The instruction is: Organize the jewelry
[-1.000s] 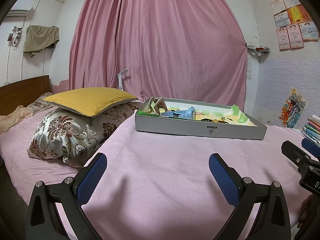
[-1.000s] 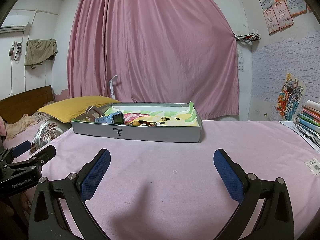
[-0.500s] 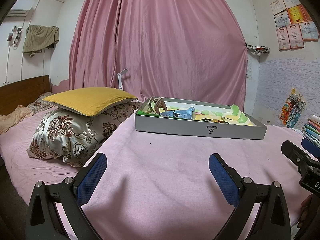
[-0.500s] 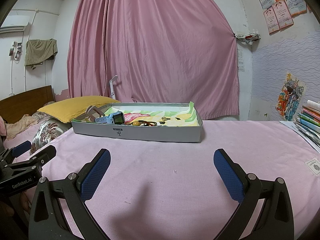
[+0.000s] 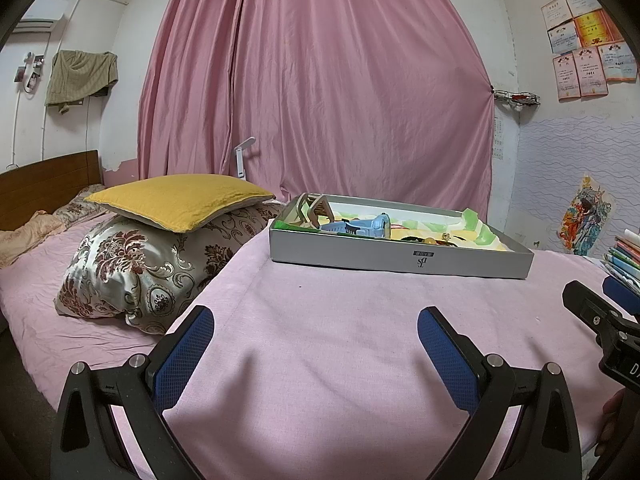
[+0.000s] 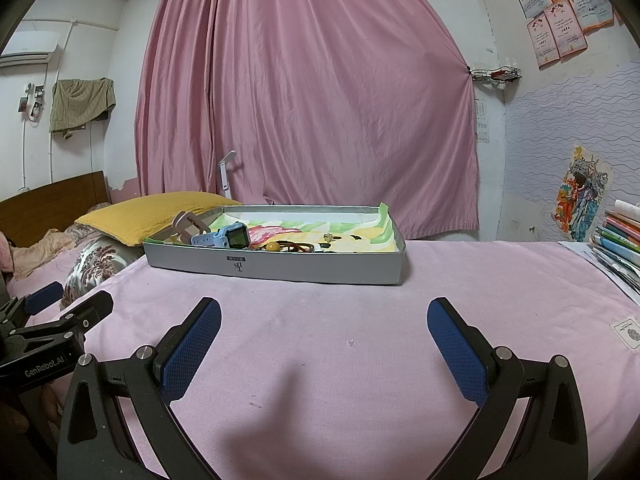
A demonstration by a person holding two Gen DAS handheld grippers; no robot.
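The left tongs (image 5: 316, 338) are spread wide, blue pads apart, holding nothing and touching nothing; they hang just above the pink bedsheet (image 5: 320, 320). The right tongs (image 6: 324, 332) are likewise spread wide and empty over the same sheet. In the right wrist view the left tool shows at the left edge with the white lettering "GenRobot.AI" (image 6: 44, 368) on its black body; in the left wrist view the right tool sits at the right edge, where only a "D" of its lettering can be read. Ahead of both tongs, well apart from them, lies a shallow grey box lid (image 6: 280, 270) on the bed, its near wall printed with a small dark label above a "DS"-like monogram (image 6: 239, 266); the label's text is too small to read. Inside the lid, on a green and yellow paper lining, lie a blue smartwatch (image 6: 224, 237), a tan hair claw (image 6: 188, 226) at the lid's left end, an amber bead (image 6: 273, 246) and dark reddish bracelets or cords (image 6: 298, 247), with a small ring-like piece (image 6: 329, 237) beyond them. Left of the left tongs are a floral pillow (image 5: 132, 276) with a yellow cushion (image 5: 176, 200) on it. To the right of the right tongs stand stacked books (image 6: 620, 240), and certificates (image 6: 560, 12) hang on the wall, their writing unreadable.
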